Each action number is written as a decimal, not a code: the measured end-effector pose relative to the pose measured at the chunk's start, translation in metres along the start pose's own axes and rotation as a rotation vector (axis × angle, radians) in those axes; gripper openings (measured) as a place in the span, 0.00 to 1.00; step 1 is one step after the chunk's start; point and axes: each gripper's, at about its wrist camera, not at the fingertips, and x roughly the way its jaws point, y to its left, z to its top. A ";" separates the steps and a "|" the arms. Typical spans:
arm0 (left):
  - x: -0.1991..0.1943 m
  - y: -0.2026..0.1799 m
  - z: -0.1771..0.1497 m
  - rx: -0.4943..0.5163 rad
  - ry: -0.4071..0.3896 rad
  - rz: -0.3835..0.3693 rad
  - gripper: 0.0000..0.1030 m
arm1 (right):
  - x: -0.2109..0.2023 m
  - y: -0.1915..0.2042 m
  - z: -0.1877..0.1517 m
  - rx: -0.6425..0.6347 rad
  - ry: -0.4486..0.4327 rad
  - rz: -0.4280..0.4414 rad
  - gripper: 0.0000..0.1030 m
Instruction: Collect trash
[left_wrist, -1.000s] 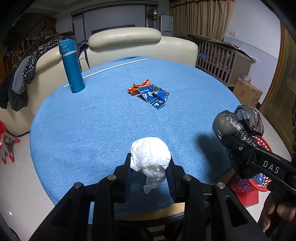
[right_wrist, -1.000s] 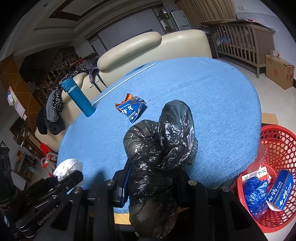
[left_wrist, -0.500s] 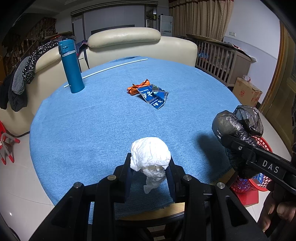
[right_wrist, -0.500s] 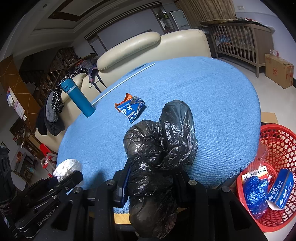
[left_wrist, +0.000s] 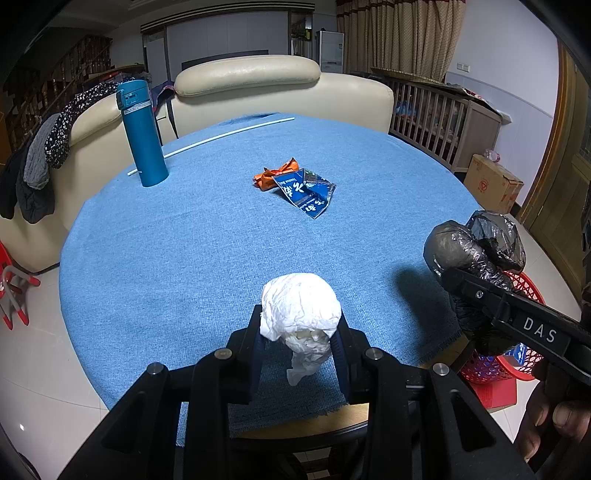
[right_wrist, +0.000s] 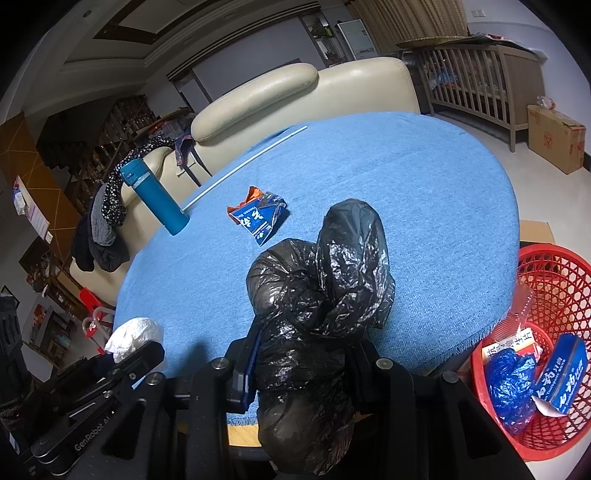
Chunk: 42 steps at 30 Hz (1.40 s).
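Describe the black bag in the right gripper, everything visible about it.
The black plastic bag is thin, glossy, crinkled film, bunched into a lumpy bundle with two rounded lobes on top and a longer bulge hanging below. The right gripper is shut on its middle, one finger on each side, holding it above the near edge of the blue tablecloth, left of the red basket. Only the fingers touch it. From the left wrist view it shows at the right.

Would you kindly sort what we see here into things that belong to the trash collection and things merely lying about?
Part of the job:
white paper wad, in left gripper
black bag, in right gripper
blue wrapper
orange wrapper
red basket

Just lying about:
teal flask
white rod
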 end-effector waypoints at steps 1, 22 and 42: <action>0.000 0.000 0.000 0.001 0.001 -0.001 0.34 | 0.000 0.000 0.000 0.000 0.001 0.000 0.39; 0.001 -0.001 0.000 0.018 0.001 -0.007 0.34 | 0.001 -0.001 -0.002 0.010 0.000 -0.002 0.39; -0.008 -0.028 0.008 0.094 -0.040 -0.041 0.34 | -0.034 -0.022 0.004 0.053 -0.091 -0.035 0.39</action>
